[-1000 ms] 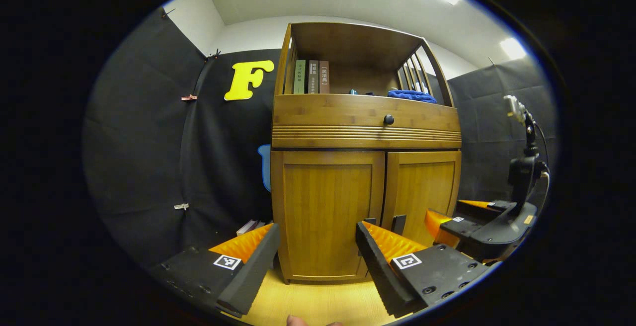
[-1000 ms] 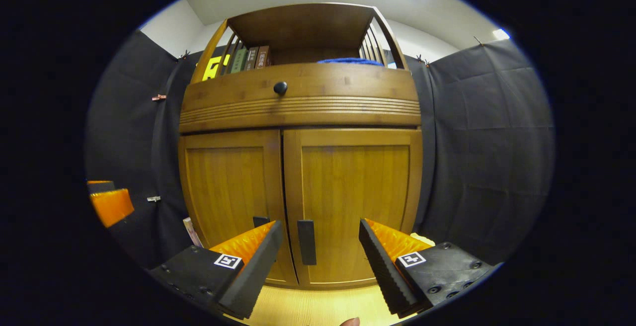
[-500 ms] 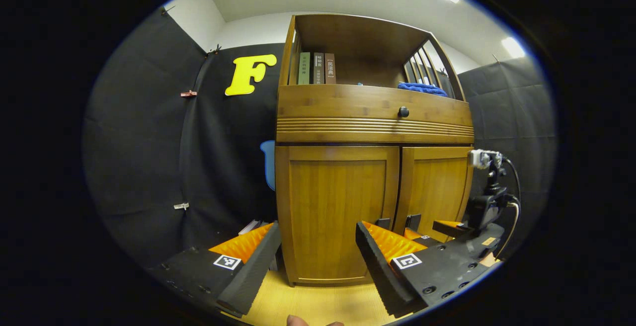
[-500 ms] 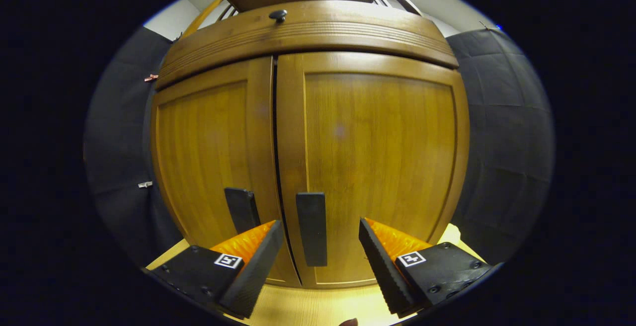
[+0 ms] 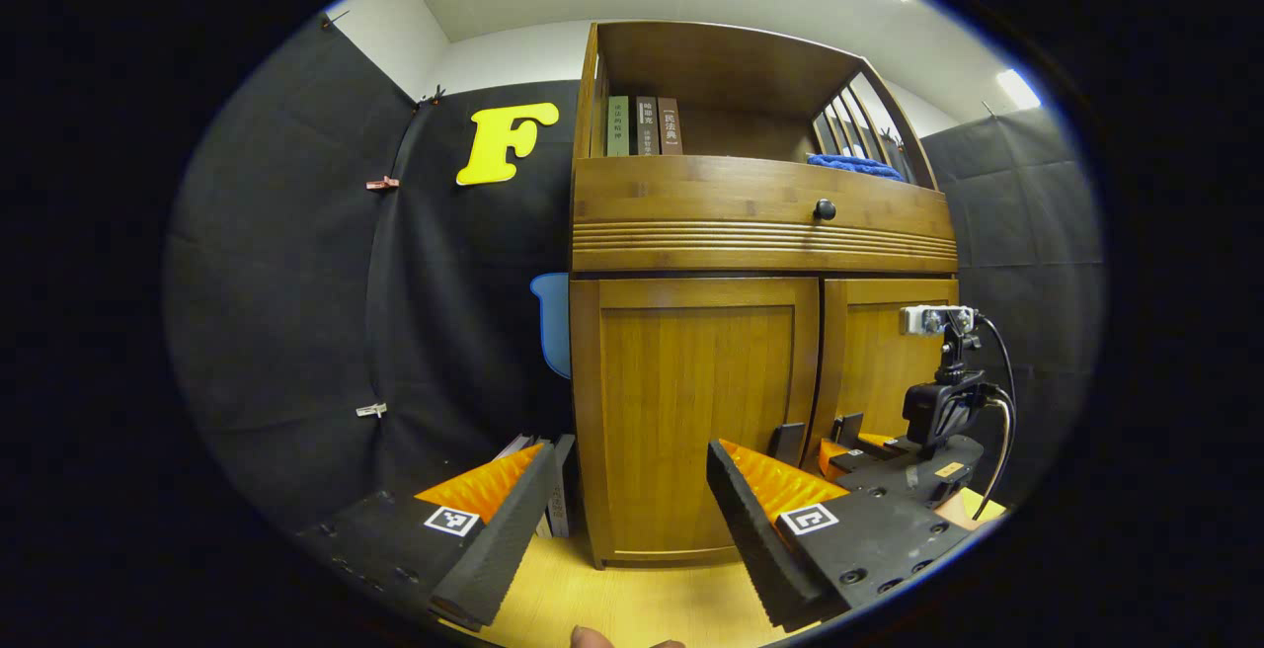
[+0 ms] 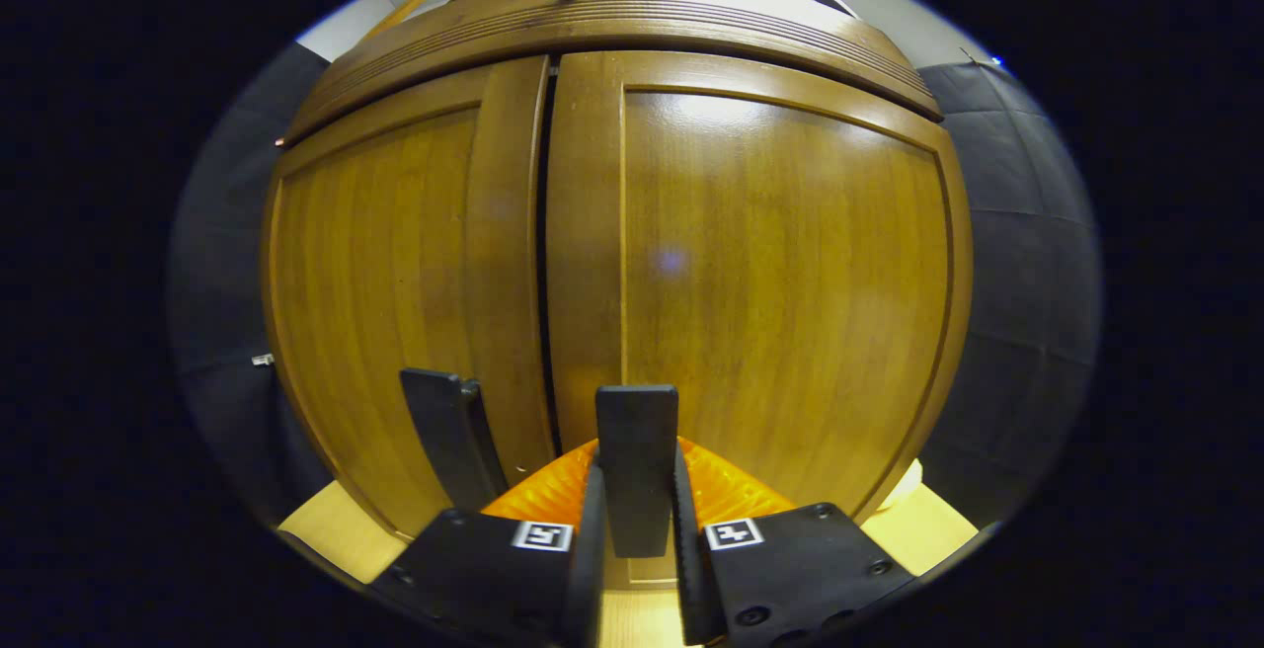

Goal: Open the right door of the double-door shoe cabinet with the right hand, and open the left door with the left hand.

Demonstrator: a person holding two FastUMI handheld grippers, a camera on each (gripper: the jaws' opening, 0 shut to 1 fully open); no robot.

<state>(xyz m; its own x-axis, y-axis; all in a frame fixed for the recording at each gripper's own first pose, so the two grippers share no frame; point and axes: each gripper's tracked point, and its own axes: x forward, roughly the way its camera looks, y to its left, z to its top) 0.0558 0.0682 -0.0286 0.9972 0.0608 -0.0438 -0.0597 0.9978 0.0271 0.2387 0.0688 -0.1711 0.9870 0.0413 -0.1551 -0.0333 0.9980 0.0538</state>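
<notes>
The wooden shoe cabinet (image 5: 760, 233) stands ahead with both lower doors shut. In the right gripper view, my right gripper (image 6: 637, 495) is shut on the dark vertical handle (image 6: 637, 450) of the right door (image 6: 790, 273). The left door's handle (image 6: 444, 431) stands free just to its left, on the left door (image 6: 375, 273). In the left gripper view, my left gripper (image 5: 622, 515) is open and held back from the left door (image 5: 696, 411), its handle (image 5: 787, 443) lying beyond the right finger. The right gripper (image 5: 889, 465) shows low at the right door (image 5: 884, 362).
Above the doors runs a drawer with a round dark knob (image 5: 825, 209). The open shelf holds books (image 5: 642, 124) and a blue cloth (image 5: 854, 164). More books (image 5: 555, 485) lean on the light wooden floor (image 5: 632, 599) left of the cabinet. Black cloth walls surround it.
My right gripper has closed in on the right door's handle and shut on it. My left gripper stayed open; the cabinet has slid a little rightward in its view.
</notes>
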